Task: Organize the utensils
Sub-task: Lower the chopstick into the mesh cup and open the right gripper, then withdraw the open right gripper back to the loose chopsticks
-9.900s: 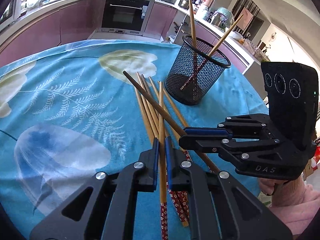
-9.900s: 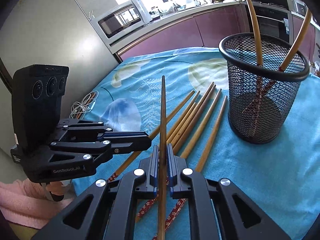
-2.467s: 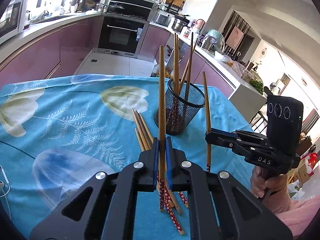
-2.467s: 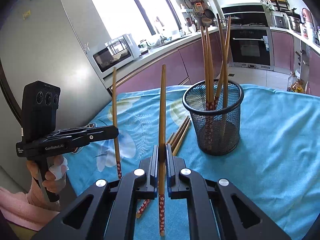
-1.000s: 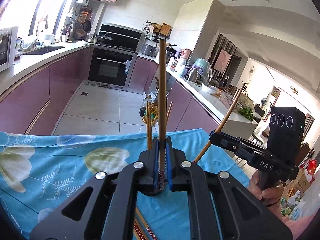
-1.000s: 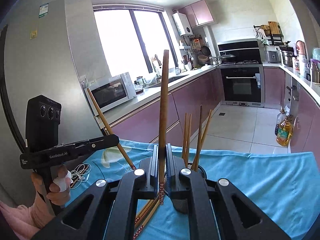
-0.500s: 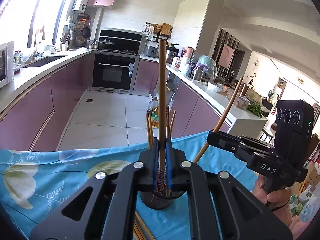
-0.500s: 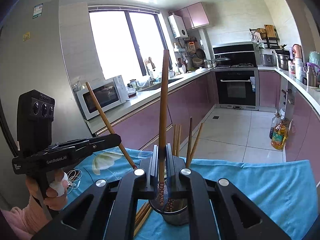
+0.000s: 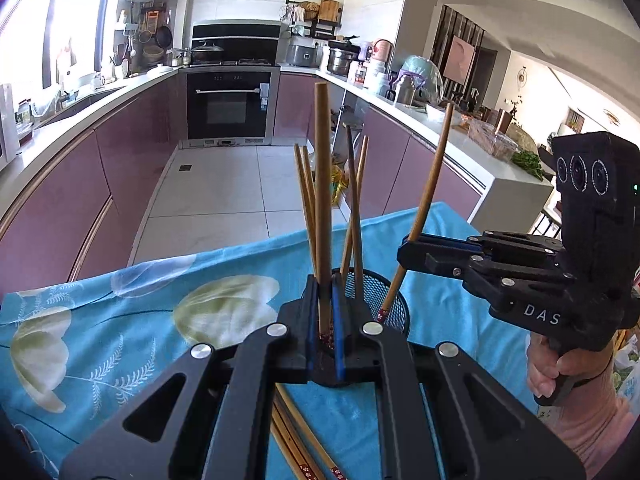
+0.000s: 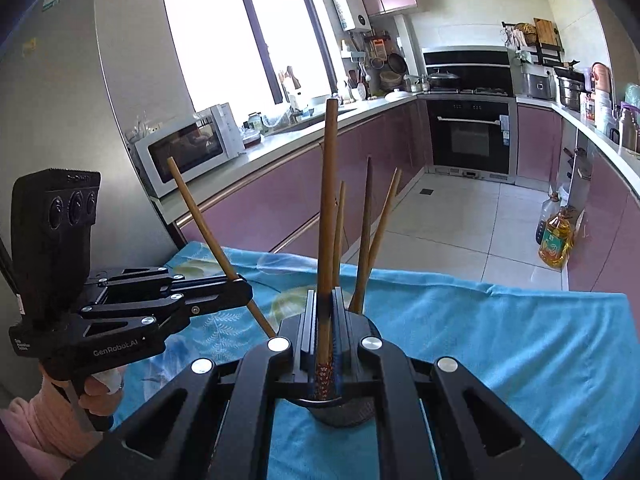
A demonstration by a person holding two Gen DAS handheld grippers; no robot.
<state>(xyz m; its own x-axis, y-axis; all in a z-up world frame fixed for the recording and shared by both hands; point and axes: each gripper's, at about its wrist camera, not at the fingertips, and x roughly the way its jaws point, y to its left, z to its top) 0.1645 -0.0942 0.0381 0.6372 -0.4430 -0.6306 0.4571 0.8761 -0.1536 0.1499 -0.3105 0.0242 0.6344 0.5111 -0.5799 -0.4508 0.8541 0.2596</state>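
Left wrist view, both tools gripping chopsticks above mesh holder (image 9: 376,292)

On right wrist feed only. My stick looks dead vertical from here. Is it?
Observer: No. In the left wrist view the right gripper holds its chopstick tilted, with the patterned end low by the mesh holder.
Operator: Anything loose on the table?
Observer: Yes. Loose chopsticks lie on the blue cloth below the left gripper.
Operator: Count in the holder?
Observer: Four standing chopsticks. Your own stick hides one from you.
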